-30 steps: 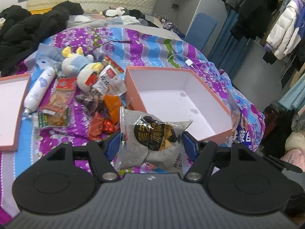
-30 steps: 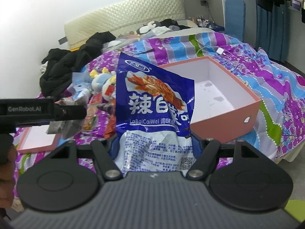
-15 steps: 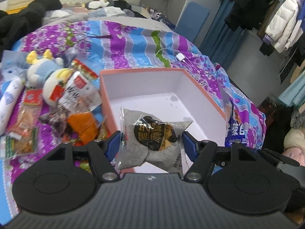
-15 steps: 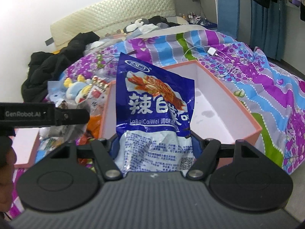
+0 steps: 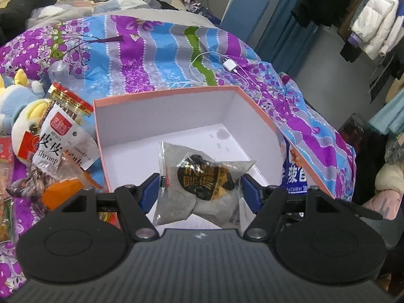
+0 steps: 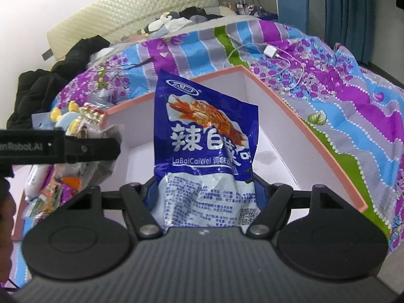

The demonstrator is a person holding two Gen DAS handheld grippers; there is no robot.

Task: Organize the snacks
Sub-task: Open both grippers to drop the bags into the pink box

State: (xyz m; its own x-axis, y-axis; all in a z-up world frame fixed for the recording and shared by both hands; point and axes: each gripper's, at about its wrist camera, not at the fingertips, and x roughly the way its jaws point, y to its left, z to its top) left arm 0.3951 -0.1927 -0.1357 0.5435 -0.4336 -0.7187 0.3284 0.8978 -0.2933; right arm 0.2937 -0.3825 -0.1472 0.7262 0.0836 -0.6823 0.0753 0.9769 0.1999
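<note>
The left tongs [image 5: 200,189] are clenched on a grey snack pouch [image 5: 199,184] with a black and gold label, blue pads pressing its two sides; the pouch hangs over the white floor of the open pink box [image 5: 161,96], which lies straight ahead of these tongs on the bed [image 5: 156,50]. The right tongs [image 6: 202,194] grip a blue spicy-cabbage snack bag [image 6: 204,146] that stands upright between them and hides much of the box [image 6: 315,136] beyond.

Only the left view shows the loose pile left of its tongs: a white shrimp snack packet [image 5: 60,141], an orange packet [image 5: 65,189] and a plush toy [image 5: 17,111], all close against the box's left wall. It also catches the blue bag's edge [image 5: 295,174] just past the box's right wall. Only the right view shows the left tool's black arm [image 6: 58,146] reaching in from its left, level with the box's left rim.

The box floor is bare and white apart from a few faint stains. Beyond the far rim lie a white charger and cable [image 5: 229,65] on the quilt, well apart from both tongs.
</note>
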